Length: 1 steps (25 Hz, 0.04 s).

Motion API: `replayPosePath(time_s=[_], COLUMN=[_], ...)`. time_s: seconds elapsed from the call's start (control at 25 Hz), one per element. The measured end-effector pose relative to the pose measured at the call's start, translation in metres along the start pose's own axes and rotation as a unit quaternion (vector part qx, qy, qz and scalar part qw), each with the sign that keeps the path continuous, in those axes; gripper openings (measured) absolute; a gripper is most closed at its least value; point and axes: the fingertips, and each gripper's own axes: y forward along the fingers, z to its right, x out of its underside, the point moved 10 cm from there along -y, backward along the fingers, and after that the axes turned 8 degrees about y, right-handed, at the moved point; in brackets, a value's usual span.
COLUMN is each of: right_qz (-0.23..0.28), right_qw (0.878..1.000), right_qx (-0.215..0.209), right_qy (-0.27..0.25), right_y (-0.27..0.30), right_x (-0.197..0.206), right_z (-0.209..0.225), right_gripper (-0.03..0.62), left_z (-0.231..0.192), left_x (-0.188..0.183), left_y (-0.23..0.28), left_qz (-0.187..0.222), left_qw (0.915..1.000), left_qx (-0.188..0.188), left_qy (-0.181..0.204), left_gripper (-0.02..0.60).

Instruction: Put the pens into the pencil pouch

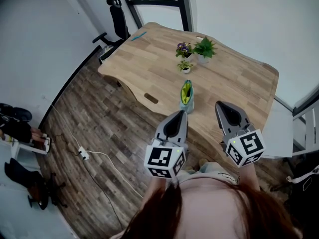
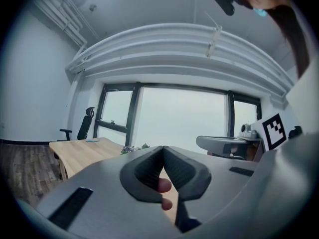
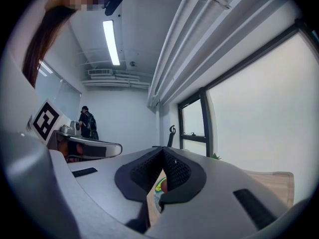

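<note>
Nudging forward, the left gripper (image 1: 181, 113) and right gripper (image 1: 220, 104), both clenched empty on the near side of the upright pencil pouch (image 1: 187, 94), could topple it.

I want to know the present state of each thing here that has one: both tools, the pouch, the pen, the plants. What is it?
left tool: shut, empty.
right tool: shut, empty.
pencil pouch: upright near the table's near edge, top seemingly open.
blue pen: lying flat at the far corner, outside the pouch.
potted plants: upright, grouped together.
</note>
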Motion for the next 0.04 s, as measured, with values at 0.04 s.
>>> replayPosePath(time_s=[0.04], right_qz=[-0.001], right_qw=[1.000], right_qx=[0.000], right_qy=[0.000], right_y=[-0.0008], right_x=[0.0004], right_z=[0.0008], right_gripper=[0.000], left_z=[0.0009], left_x=[0.0006], left_y=[0.0004], left_qz=[-0.001], left_qw=[1.0000], left_qx=[-0.001], left_qy=[0.000], left_gripper=[0.002])
